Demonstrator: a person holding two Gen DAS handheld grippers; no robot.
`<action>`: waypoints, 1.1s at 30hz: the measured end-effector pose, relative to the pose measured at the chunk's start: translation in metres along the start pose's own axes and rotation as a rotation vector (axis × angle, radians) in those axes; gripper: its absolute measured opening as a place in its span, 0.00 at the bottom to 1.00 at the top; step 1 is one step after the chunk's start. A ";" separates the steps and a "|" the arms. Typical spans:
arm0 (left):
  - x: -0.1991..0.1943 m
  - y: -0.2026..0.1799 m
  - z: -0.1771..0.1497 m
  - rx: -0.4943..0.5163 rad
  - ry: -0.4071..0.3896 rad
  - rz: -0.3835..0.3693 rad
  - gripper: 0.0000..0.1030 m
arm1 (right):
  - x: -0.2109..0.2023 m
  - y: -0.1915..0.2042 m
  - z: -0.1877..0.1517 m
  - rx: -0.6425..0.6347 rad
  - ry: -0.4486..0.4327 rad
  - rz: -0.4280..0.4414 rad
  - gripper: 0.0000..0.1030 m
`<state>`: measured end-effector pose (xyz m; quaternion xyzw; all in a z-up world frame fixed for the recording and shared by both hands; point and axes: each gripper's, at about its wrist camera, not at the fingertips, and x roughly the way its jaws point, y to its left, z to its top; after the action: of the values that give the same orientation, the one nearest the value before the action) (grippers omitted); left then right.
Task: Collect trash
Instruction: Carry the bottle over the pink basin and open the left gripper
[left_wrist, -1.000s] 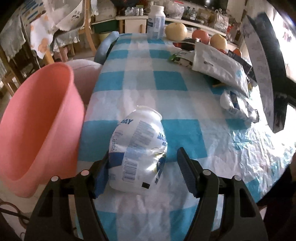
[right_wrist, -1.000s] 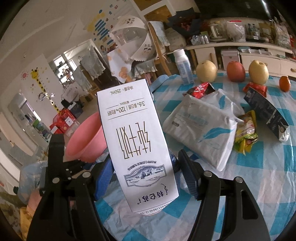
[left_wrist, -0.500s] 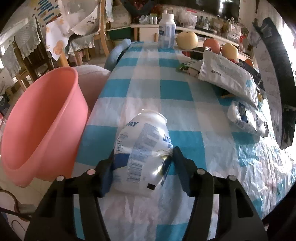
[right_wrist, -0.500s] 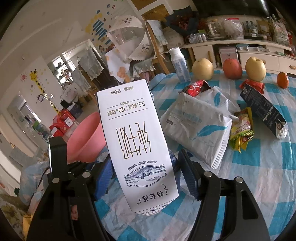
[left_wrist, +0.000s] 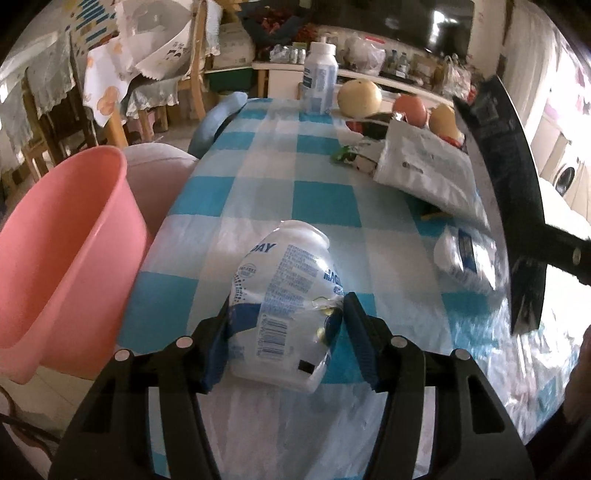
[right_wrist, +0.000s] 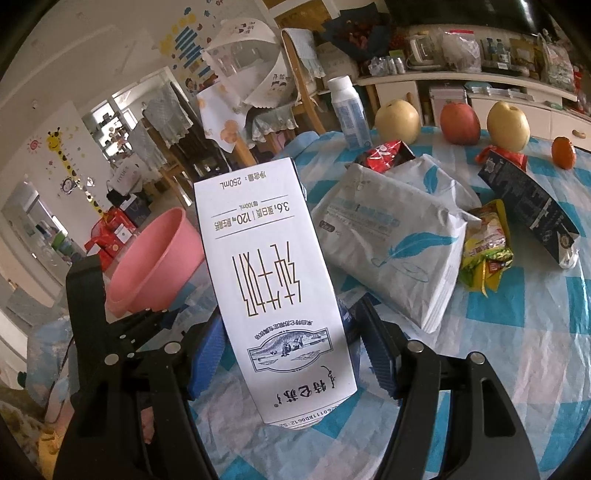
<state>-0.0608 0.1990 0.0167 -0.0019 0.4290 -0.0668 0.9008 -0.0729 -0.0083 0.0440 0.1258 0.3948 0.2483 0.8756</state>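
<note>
A crushed white plastic bottle (left_wrist: 284, 306) with blue print lies on the blue-checked tablecloth (left_wrist: 325, 199) near its front left edge. My left gripper (left_wrist: 287, 302) is shut on it, both pads pressing its sides. A pink basin (left_wrist: 55, 258) stands just left of the table edge, below table height. In the right wrist view my right gripper (right_wrist: 291, 314) is shut on a white milk carton (right_wrist: 273, 280), held upside down above the table. The pink basin (right_wrist: 155, 266) shows behind the carton to the left. That carton appears as a dark slab (left_wrist: 509, 177) at the right of the left wrist view.
On the table lie a grey-white soft pack (right_wrist: 391, 236), a yellow snack wrapper (right_wrist: 487, 254), a dark box (right_wrist: 528, 206), a red wrapper (right_wrist: 384, 155) and a crumpled white-blue wrapper (left_wrist: 465, 258). At the far edge stand a white bottle (right_wrist: 349, 110) and fruit (right_wrist: 460, 122). Chairs crowd the left.
My left gripper's jaws have come together from a wide gap until both pads touch the crushed bottle. The right gripper and its carton have hardly moved.
</note>
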 end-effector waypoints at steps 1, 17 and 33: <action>0.000 0.003 0.002 -0.022 -0.004 -0.005 0.56 | 0.001 0.002 0.001 -0.001 0.002 0.004 0.66; -0.076 0.098 0.028 -0.270 -0.289 0.126 0.56 | 0.042 0.082 0.045 0.018 0.029 0.164 0.66; -0.060 0.193 0.013 -0.535 -0.206 0.348 0.81 | 0.153 0.209 0.087 -0.087 0.100 0.185 0.80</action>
<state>-0.0652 0.3968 0.0595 -0.1719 0.3319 0.2034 0.9050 0.0086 0.2481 0.0923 0.1109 0.4136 0.3509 0.8328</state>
